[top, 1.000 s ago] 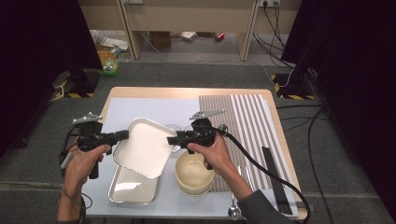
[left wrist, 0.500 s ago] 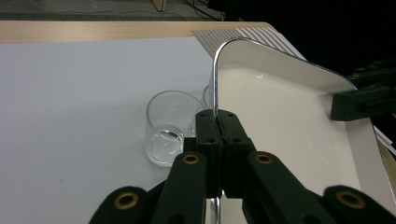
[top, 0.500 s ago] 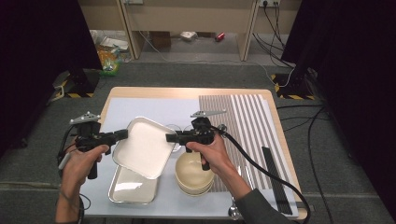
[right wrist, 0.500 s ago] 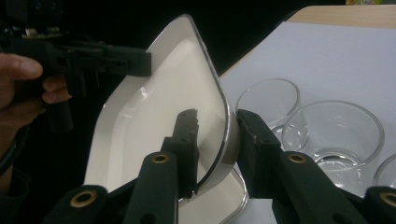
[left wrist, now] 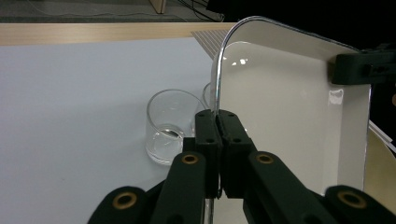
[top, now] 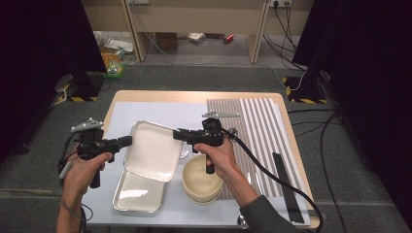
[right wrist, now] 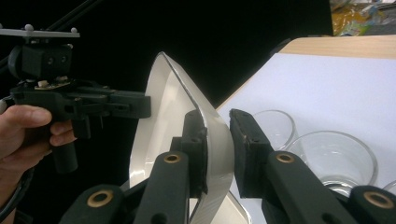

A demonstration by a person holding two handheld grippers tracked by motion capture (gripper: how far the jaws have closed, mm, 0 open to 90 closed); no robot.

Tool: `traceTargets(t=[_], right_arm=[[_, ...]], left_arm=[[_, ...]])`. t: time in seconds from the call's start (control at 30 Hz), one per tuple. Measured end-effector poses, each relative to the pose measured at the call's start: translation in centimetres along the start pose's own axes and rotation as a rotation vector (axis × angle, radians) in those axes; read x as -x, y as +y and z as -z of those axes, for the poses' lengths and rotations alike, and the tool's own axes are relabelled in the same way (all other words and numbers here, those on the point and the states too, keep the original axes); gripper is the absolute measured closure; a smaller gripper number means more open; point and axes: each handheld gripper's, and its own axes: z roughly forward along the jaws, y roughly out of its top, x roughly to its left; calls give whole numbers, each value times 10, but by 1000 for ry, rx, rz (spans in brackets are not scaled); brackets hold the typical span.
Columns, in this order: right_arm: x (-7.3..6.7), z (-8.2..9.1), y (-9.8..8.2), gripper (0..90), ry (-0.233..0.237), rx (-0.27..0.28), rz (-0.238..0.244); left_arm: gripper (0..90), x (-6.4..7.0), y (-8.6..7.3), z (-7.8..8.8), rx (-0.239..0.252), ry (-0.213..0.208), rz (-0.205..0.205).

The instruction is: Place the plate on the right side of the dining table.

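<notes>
A white rectangular metal tray [top: 153,150] hangs tilted above the table, held between both grippers. My left gripper [top: 127,141] is shut on its left rim; in the left gripper view the pads [left wrist: 216,121] pinch the thin edge of the tray [left wrist: 280,107]. My right gripper [top: 177,134] is at the tray's right edge. Its jaws have just been closing, and in the right gripper view [right wrist: 217,140] they now press the tray's curved wall [right wrist: 163,116] from both sides. The left gripper [right wrist: 140,106] shows beyond, in a hand.
A second tray [top: 138,191] lies flat under the lifted one at the table's front. Stacked cream bowls [top: 201,177] stand under my right hand. Clear glasses [left wrist: 170,126] [right wrist: 334,158] stand on the white sheet behind the tray. A striped mat [top: 257,126] covers the right side.
</notes>
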Motion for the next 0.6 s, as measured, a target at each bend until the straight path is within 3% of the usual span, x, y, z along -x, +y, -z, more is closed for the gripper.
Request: traceTargets(t=[0.17,0.6], right_arm=[[0,-2,5,770,-18,-4,10],[4,4,20,767,-58,13,15]], left_arm=[[836,-2,0,-2,4,6,3],[448,0,-7,2,-1,19,-7]])
